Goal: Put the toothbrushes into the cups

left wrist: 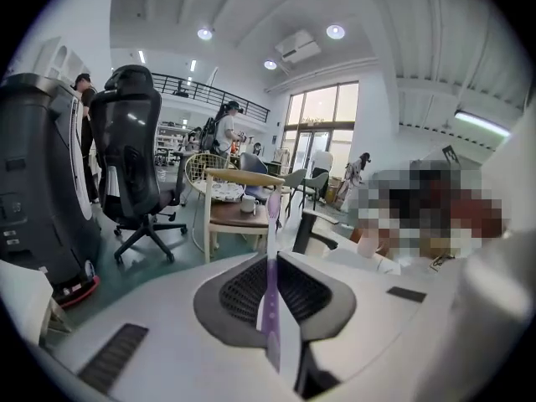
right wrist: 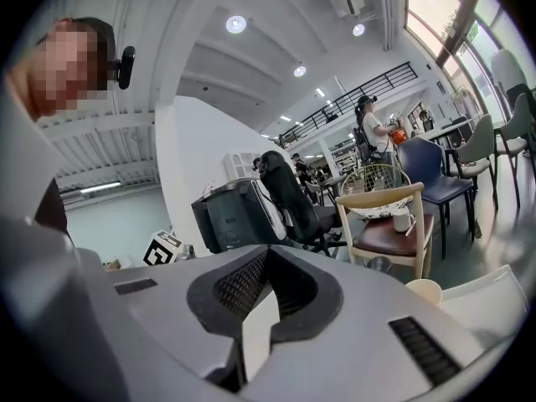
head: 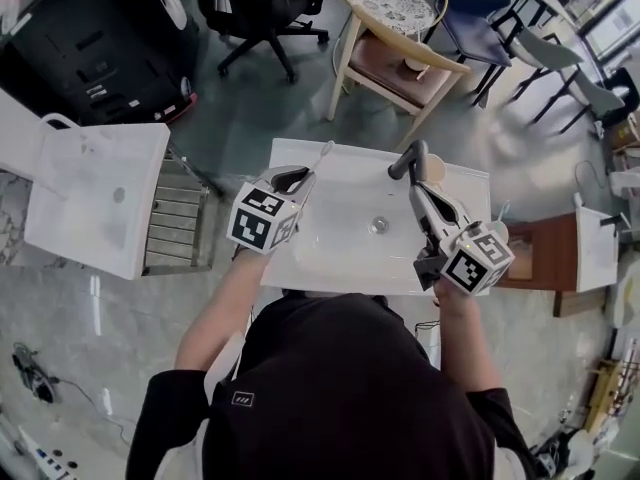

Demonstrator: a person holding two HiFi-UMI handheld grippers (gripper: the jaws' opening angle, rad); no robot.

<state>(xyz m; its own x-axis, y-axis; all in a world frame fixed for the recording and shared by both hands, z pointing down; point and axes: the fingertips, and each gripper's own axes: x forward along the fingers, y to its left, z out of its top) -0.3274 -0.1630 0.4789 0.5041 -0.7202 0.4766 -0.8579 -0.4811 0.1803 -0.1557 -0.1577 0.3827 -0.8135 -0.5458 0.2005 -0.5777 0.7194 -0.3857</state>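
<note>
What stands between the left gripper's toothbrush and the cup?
In the head view, the black faucet stands between the toothbrush and the cup.

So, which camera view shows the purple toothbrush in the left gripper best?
The left gripper view: the thin purple plastic toothbrush stands close up, clamped between the pads of the left gripper. The head view shows only a small pale stick beyond that gripper. The right gripper view does not show it.

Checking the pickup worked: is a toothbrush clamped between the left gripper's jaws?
Yes, the left gripper pinches a purple toothbrush between its jaws.
</note>
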